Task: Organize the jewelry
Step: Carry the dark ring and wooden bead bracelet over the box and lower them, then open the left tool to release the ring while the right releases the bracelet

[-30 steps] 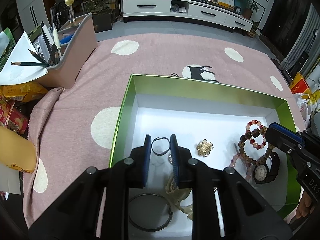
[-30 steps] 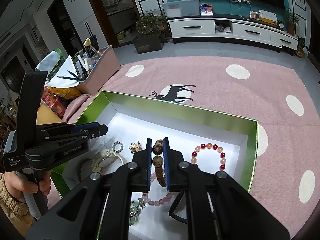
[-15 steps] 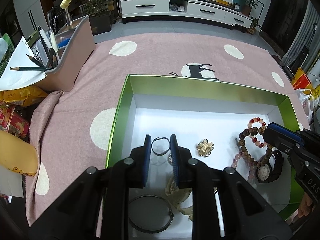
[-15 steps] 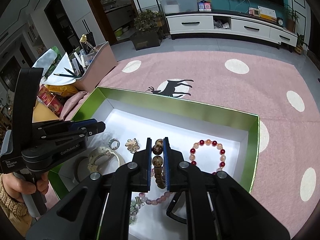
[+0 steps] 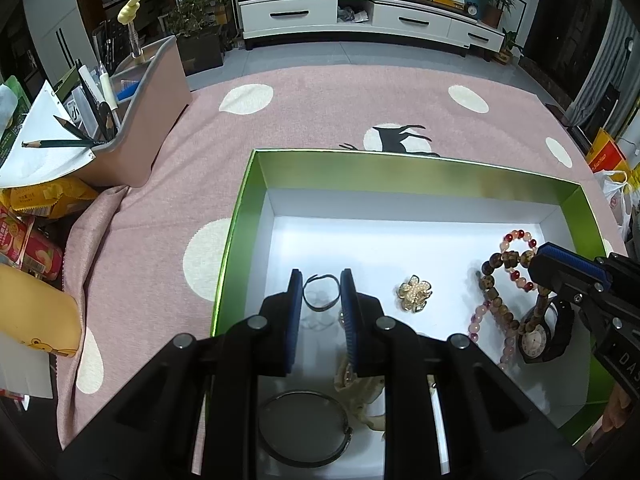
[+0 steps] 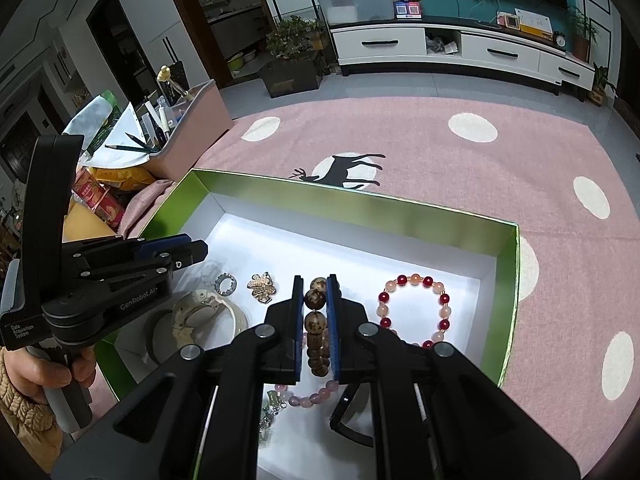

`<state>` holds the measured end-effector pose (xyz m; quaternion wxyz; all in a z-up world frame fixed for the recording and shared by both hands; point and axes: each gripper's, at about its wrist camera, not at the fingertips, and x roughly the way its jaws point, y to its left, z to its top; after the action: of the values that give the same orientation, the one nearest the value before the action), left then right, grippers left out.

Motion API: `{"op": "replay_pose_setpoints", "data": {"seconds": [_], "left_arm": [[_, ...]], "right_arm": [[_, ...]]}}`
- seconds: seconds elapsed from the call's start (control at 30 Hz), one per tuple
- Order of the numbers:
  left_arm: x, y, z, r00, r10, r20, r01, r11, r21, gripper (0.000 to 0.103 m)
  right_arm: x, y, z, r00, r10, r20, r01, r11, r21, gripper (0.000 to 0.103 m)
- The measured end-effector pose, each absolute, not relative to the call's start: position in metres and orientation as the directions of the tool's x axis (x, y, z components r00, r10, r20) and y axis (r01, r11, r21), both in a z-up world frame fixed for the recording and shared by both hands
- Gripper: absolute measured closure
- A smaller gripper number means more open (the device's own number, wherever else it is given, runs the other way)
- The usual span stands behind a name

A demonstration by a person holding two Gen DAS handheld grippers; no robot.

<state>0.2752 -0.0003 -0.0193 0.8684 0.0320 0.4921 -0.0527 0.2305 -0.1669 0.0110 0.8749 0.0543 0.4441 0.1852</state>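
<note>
Pink rug [image 6: 440,160], right gripper [image 6: 316,292] pinching brown beads [image 6: 314,312]

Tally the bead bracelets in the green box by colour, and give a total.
Brown wooden bracelet: 1, held in the right hand-held gripper
Red-and-peach bracelet: 1
Pink bracelet: 1
Total: 3
A green piece beside the pink one is too hidden to class.

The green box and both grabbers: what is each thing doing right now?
Green cardboard box: open, no lid on it.
Right gripper: shut on the brown wooden bead bracelet.
Left gripper: open, above a small dark ring, holding nothing.
Red and peach bead bracelet: lying flat in the box.
Black wristwatch: lying face up.
</note>
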Motion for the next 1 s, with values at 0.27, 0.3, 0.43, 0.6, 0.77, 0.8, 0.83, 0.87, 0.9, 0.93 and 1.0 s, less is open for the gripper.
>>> {"op": "replay_pose_setpoints", "data": {"seconds": [0.27,0.3,0.43,0.6,0.77,0.8,0.83,0.87,0.9,0.93,1.0], "left_arm": [[0.2746,-0.0003,-0.0193,0.512,-0.054,-0.857,0.123,0.992,0.01,0.084],[0.2746,0.0002,-0.0193,0.513,-0.054,-0.857,0.122,0.992,0.011,0.084],[0.2748,0.0005,-0.0194,0.514,-0.054,-0.856,0.122,0.992,0.011,0.084],[0.2746,0.0002,-0.0193,0.514,-0.052,-0.856,0.122,0.992,0.014,0.084],[0.2748,0.0012,-0.0191,0.513,-0.048,-0.857,0.121,0.992,0.017,0.084],[0.2747,0.0005,-0.0191,0.513,-0.048,-0.857,0.121,0.992,0.017,0.084],[0.2746,0.0011,-0.019,0.513,-0.047,-0.857,0.12,0.993,0.017,0.084],[0.2746,0.0004,-0.0192,0.513,-0.046,-0.857,0.12,0.993,0.019,0.084],[0.2746,0.0003,-0.0193,0.513,-0.045,-0.857,0.12,0.993,0.02,0.084],[0.2746,0.0003,-0.0193,0.513,-0.044,-0.857,0.119,0.993,0.021,0.084],[0.2744,0.0006,-0.0193,0.513,-0.044,-0.857,0.118,0.993,0.02,0.084]], "right_arm": [[0.2301,-0.1668,0.0096,0.532,0.373,-0.76,-0.277,0.925,0.261,0.093],[0.2297,-0.1666,0.0093,0.531,0.373,-0.761,-0.277,0.925,0.26,0.093],[0.2296,-0.1666,0.0085,0.53,0.37,-0.763,-0.276,0.926,0.258,0.093],[0.2298,-0.1667,0.0087,0.53,0.37,-0.763,-0.276,0.926,0.258,0.093],[0.2295,-0.1666,0.0093,0.532,0.37,-0.762,-0.274,0.926,0.258,0.093],[0.2297,-0.1665,0.0094,0.532,0.37,-0.762,-0.274,0.926,0.258,0.093],[0.2292,-0.1667,0.0096,0.533,0.37,-0.761,-0.274,0.926,0.258,0.093],[0.2294,-0.1666,0.0096,0.533,0.37,-0.761,-0.274,0.926,0.259,0.093],[0.2291,-0.1666,0.0098,0.533,0.37,-0.761,-0.275,0.926,0.258,0.093],[0.2297,-0.1665,0.0102,0.533,0.37,-0.761,-0.274,0.926,0.258,0.093],[0.2295,-0.1665,0.0099,0.533,0.37,-0.761,-0.275,0.926,0.258,0.093]]}}
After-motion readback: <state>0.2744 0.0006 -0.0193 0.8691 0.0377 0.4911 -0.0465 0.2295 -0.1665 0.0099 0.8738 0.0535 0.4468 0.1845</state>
